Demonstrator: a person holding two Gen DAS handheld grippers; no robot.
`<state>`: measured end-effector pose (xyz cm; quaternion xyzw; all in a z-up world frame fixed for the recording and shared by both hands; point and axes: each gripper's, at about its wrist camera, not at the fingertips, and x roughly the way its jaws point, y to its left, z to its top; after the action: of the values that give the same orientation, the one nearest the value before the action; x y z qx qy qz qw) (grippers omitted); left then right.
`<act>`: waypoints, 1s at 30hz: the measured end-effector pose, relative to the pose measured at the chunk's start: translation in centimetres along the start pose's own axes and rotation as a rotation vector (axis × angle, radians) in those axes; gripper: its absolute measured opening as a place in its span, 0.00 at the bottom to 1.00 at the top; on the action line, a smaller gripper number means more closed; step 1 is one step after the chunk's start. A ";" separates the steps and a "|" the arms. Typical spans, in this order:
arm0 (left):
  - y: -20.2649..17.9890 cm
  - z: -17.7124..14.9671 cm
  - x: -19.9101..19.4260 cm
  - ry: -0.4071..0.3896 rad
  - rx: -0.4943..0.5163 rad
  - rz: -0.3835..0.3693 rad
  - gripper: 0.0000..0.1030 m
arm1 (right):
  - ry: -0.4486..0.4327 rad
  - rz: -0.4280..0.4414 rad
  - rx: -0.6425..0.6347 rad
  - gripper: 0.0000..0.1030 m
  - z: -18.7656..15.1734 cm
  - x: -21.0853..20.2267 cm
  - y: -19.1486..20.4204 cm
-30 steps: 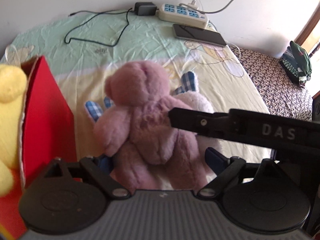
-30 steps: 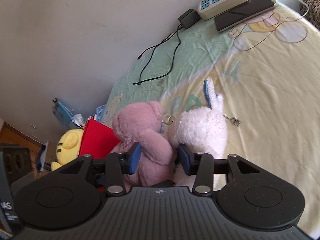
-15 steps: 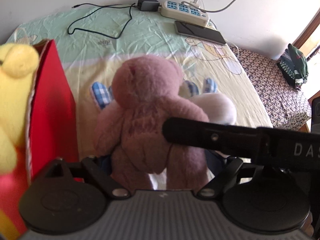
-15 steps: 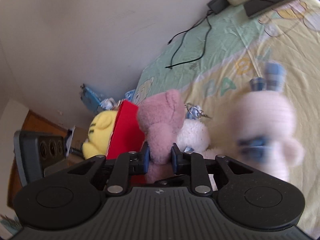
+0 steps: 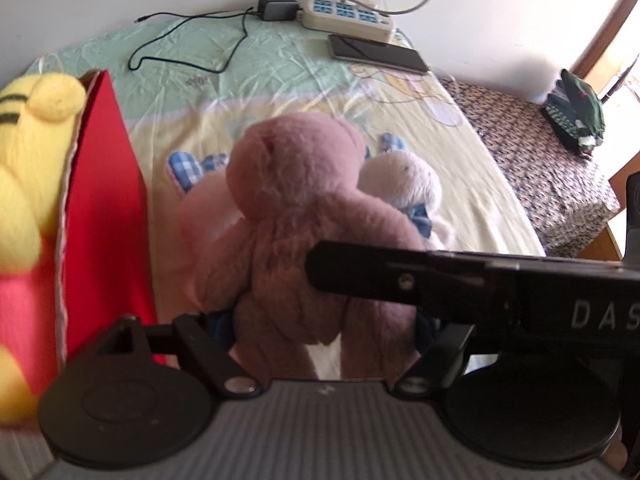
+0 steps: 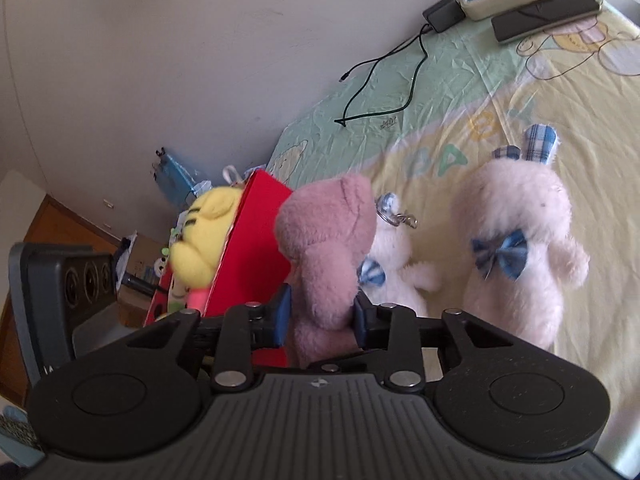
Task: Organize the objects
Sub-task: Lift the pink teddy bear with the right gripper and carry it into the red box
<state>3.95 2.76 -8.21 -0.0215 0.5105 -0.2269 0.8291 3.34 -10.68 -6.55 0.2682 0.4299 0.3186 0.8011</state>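
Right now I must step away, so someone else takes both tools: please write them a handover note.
Left tool: closing round the pink bear's lower body.
Right tool: on the same bear, jaws opening.
Red box: beside the bear, yellow plush already inside.
Left to do: the bear, then two white bunnies on the bedsheet.

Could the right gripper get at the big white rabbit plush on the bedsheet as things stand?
Probably not yet: the right gripper, its fingers opening, has the pink bear between them. The white rabbit itself lies uncovered alongside.

yellow plush (image 5: 24, 152) cut off, blurred
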 end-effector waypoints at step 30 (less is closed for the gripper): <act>4.0 -5.4 -16.5 -0.271 0.124 -0.102 0.77 | -0.150 0.086 -0.124 0.33 -4.2 -2.8 14.5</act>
<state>-5.45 13.98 1.96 -0.0267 0.3773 -0.2950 0.8775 -5.57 -2.66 3.04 0.2594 0.3363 0.3580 0.8316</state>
